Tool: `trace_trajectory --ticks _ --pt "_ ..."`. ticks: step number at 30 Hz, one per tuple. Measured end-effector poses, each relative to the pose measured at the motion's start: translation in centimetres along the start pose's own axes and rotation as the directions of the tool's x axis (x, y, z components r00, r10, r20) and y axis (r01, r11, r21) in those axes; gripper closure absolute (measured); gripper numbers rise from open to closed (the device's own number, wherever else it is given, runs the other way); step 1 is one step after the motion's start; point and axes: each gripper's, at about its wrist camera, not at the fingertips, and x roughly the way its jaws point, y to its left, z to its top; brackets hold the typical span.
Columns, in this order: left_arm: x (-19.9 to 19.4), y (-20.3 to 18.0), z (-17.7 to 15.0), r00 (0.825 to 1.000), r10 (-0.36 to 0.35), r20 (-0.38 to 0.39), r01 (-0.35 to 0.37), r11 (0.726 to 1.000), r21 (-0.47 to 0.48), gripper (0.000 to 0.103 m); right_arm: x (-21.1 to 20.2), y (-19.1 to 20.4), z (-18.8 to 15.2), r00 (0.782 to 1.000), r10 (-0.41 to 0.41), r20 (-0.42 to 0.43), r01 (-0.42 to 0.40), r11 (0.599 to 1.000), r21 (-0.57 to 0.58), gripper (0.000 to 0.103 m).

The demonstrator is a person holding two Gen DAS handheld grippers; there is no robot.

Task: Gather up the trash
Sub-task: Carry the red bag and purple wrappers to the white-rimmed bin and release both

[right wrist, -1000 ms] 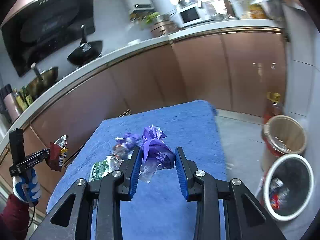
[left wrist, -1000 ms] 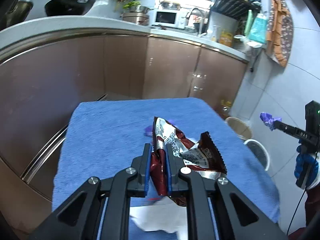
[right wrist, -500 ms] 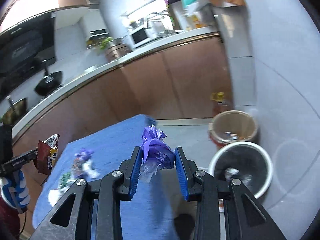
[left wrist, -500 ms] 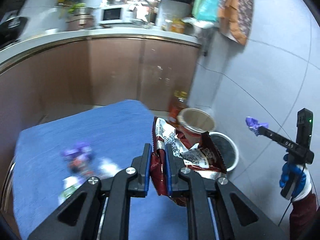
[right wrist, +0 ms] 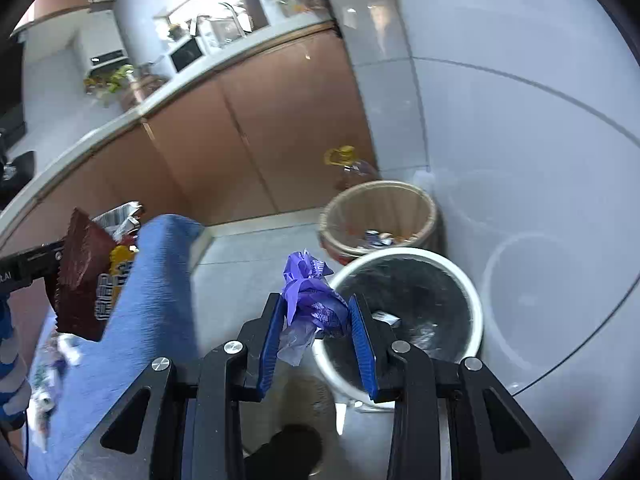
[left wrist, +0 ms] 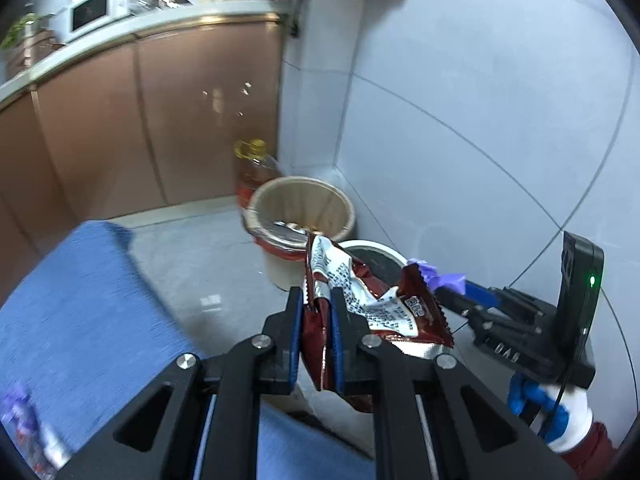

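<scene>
My left gripper [left wrist: 316, 300] is shut on a crumpled dark red snack bag [left wrist: 360, 296] and holds it off the table's edge, near the bins. In the right wrist view the same red snack bag [right wrist: 82, 276] hangs at the far left. My right gripper [right wrist: 318, 312] is shut on a crumpled purple wrapper [right wrist: 312, 292], held just left of a white-rimmed bin [right wrist: 404, 316] with a dark liner and some trash inside. In the left wrist view the right gripper [left wrist: 460, 286] shows at the right, over the white-rimmed bin [left wrist: 368, 245], with the purple wrapper [left wrist: 438, 276] at its tip.
A beige bin [right wrist: 378, 216] with a red base holds scraps behind the white one; a yellow-capped oil bottle [left wrist: 256, 168] stands behind it. The blue-clothed table [left wrist: 80, 320] lies to the left with leftover wrappers [right wrist: 48, 376]. Brown cabinets [left wrist: 160, 120] and a grey tiled wall [left wrist: 480, 120] close the corner.
Both grippers have swung right, away from the table and toward the bins, each keeping its trash. The white-rimmed bin now lies right in front of the right gripper.
</scene>
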Motion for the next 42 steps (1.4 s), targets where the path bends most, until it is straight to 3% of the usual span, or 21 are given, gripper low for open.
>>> trace_trajectory --ticks 4,13,18,20,36,42 --pt "4.9 -1.2 1.5 0.998 -0.044 -0.045 0.044 0.999 -0.011 0.091 2.2 -2.1 0.0 0.998 -0.053 -0.023 0.054 0.998 0.017 0.071" --pt "13.2 -2.9 4.5 0.993 -0.066 -0.102 0.061 0.997 -0.056 0.088 6.4 -5.5 0.0 0.986 -0.147 -0.075 0.149 0.988 0.028 0.069" --pt "16.4 -3.2 4.9 0.984 -0.102 -0.144 0.089 0.991 -0.098 0.07 7.9 -5.9 -0.3 0.978 -0.184 -0.103 0.186 0.982 0.014 0.068" --pt "17.1 -3.1 4.7 0.981 -0.123 -0.148 0.107 0.988 -0.115 0.07 8.1 -5.8 -0.5 0.975 -0.197 -0.107 0.198 0.98 0.006 0.059" --pt "16.6 -2.3 3.8 0.984 -0.097 -0.151 0.074 0.986 -0.15 0.068 5.8 -4.7 -1.2 0.968 -0.228 -0.103 0.23 0.973 0.005 0.049" --pt "13.3 -1.0 3.2 0.991 -0.073 -0.111 0.053 0.984 -0.171 0.068 5.1 -3.5 -0.9 0.974 -0.209 -0.09 0.21 0.978 0.003 0.049"
